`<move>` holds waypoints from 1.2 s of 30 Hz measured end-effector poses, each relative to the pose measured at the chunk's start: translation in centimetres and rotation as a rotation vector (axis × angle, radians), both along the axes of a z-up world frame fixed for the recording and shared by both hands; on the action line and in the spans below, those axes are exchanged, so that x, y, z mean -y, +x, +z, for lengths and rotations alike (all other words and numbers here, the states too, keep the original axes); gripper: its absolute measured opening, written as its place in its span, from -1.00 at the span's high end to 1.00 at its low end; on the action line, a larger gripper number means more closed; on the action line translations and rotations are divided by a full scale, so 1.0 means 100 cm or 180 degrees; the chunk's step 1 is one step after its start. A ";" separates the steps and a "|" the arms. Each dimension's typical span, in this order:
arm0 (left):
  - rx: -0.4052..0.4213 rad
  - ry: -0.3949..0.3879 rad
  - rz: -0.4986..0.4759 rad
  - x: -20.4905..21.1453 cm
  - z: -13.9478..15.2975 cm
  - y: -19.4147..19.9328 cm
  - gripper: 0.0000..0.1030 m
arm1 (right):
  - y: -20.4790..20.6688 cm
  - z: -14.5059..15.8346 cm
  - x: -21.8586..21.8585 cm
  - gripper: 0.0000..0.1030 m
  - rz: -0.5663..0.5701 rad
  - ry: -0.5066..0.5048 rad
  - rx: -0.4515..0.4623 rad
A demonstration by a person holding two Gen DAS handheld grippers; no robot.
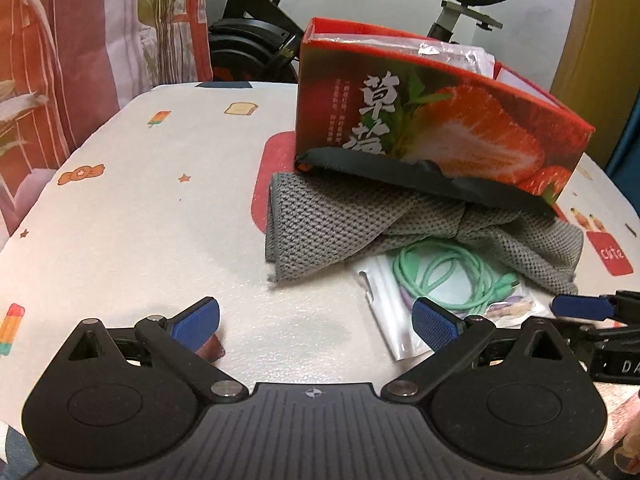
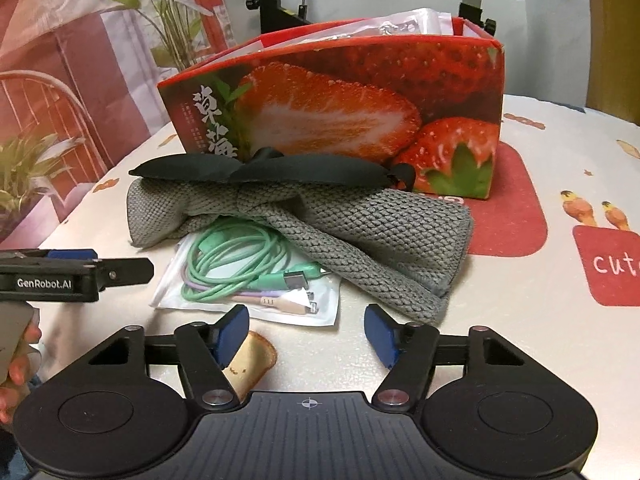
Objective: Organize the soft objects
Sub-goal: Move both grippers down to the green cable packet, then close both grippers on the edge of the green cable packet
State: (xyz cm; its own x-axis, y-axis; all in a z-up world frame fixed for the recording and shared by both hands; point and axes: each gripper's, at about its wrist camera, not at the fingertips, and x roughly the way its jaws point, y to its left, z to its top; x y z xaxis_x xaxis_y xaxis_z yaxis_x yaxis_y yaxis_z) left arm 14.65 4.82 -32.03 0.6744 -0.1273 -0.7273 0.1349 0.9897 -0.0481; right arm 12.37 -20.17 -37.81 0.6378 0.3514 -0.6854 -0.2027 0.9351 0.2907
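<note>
1. Desk point(image 1: 120, 208) with white cloth cover printed with small sweets, toast and red patches, carrying all task things.
2. Red cardboard box point(image 2: 360, 112) with large strawberry print, open at the top, clear plastic packets showing above its rim, standing toward the far side of the desk.
3. Grey knitted cloth point(image 2: 360, 224), loosely folded, lying just in front of the box; black soft fabric strip point(image 2: 256, 170) resting on top of the cloth and touching the box's lower front.
4. Clear plastic bag point(image 2: 256, 288) holding coiled mint-green cable point(image 2: 224, 256) plus lilac and beige ones, partly tucked under the near edge of the grey cloth.
5. Left gripper point(image 1: 316, 316) held low over the desk, blue-padded fingers point(image 1: 196, 320) spread wide and grasping nothing; right finger pad near the bag's corner, contact unclear.
6. Right gripper point(image 2: 308, 332) likewise low, fingers point(image 2: 232, 332) released, partly apart with bare desk between, pointing at the bag's near edge.
7. Exercise bike point(image 1: 256, 40) and patterned curtain point(image 1: 60, 60) behind the desk.
</note>
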 end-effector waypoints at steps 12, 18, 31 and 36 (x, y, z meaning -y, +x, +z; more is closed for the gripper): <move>-0.0157 -0.0084 0.0075 -0.003 -0.013 0.007 -1.00 | 0.023 -0.005 0.011 -0.11 -0.0091 0.0305 -0.0026; -0.0138 -0.0090 0.0096 -0.002 -0.013 0.009 -0.88 | 0.037 -0.006 0.005 -0.11 -0.0101 0.0267 0.0039; -0.0192 -0.0474 -0.0171 0.009 -0.008 0.014 0.02 | 0.041 -0.009 -0.009 0.03 -0.0001 0.0129 0.0183; -0.0263 -0.0638 -0.0270 0.021 -0.010 0.021 0.03 | 0.041 -0.010 -0.008 0.03 -0.0014 0.0177 0.0171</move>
State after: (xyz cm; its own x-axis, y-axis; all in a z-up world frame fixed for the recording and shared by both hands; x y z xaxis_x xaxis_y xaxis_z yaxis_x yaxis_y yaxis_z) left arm 16.80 2.73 -33.03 0.5943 -0.3286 -0.7340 0.2046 0.9445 -0.2571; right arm 16.48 -19.42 -38.76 0.6747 0.3851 -0.6296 -0.2154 0.9187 0.3311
